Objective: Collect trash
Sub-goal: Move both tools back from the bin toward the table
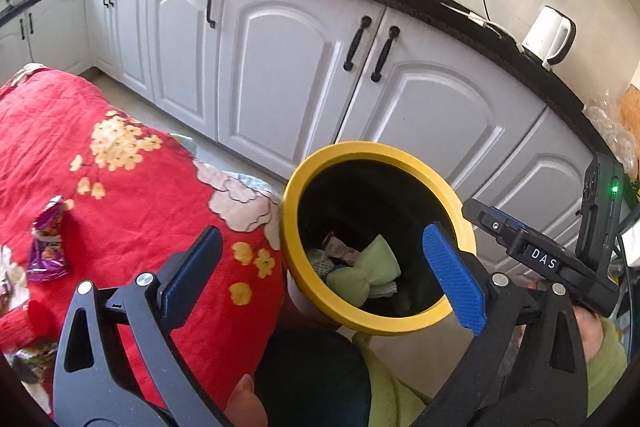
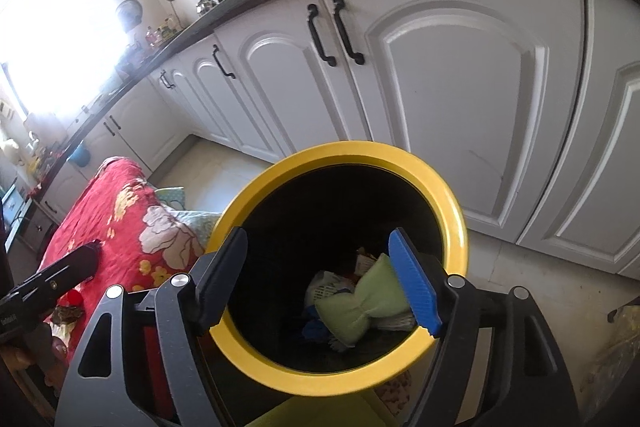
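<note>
Both hand-held grippers gape empty: right (image 2: 318, 277) over the bin (image 2: 452, 215), left (image 1: 322, 269) nearer the wrapper (image 1: 48, 241) lying leftward on the bed (image 1: 132, 203), long axis away.

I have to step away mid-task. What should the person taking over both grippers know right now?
Left gripper: open, empty, between table and bin.
Right gripper: open, empty, over the bin mouth.
Yellow-rimmed black round bin: already holds a pale green cloth bundle and paper scraps.
Left to do: purple crumpled snack wrapper lies on the red floral tablecloth; more litter sits at the table's near-left edge.
</note>
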Action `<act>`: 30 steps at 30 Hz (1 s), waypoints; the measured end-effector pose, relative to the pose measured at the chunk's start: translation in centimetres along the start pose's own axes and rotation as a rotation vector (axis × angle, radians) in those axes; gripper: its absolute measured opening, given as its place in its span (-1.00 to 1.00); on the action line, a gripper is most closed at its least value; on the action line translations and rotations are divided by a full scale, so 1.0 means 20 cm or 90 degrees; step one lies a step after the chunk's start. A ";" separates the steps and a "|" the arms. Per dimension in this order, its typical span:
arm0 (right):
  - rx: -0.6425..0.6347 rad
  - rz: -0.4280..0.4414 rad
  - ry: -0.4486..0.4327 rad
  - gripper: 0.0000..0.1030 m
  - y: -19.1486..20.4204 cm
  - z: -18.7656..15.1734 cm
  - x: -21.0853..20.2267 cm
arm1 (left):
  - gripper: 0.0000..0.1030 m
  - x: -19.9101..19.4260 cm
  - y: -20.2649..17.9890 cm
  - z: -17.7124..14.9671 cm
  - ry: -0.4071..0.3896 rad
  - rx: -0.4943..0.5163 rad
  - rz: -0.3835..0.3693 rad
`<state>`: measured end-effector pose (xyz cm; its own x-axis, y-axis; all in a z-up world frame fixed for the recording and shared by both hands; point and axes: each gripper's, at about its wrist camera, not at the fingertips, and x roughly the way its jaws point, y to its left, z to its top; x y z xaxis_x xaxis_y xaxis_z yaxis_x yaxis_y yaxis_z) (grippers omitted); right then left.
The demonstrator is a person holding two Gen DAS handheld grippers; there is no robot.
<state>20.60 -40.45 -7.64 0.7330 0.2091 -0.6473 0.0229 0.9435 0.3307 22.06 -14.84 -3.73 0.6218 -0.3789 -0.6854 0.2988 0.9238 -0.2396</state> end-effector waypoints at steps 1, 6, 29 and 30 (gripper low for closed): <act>-0.005 0.002 -0.001 0.38 0.02 0.00 -0.01 | 0.78 -0.02 0.01 0.00 -0.004 -0.003 0.000; -0.025 0.014 -0.008 0.40 0.10 0.00 -0.04 | 0.78 -0.09 0.05 0.00 -0.021 -0.014 0.004; -0.137 0.091 -0.025 0.51 0.60 -0.08 -0.17 | 0.78 -0.47 0.35 -0.05 -0.094 -0.059 0.063; -0.143 0.095 -0.026 0.51 0.63 -0.09 -0.18 | 0.78 -0.48 0.36 -0.05 -0.097 -0.060 0.065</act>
<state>17.07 -28.85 -2.34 0.7440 0.3437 -0.5730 -0.2350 0.9374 0.2571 17.49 -4.45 0.37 0.7503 -0.2800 -0.5988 0.1636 0.9564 -0.2421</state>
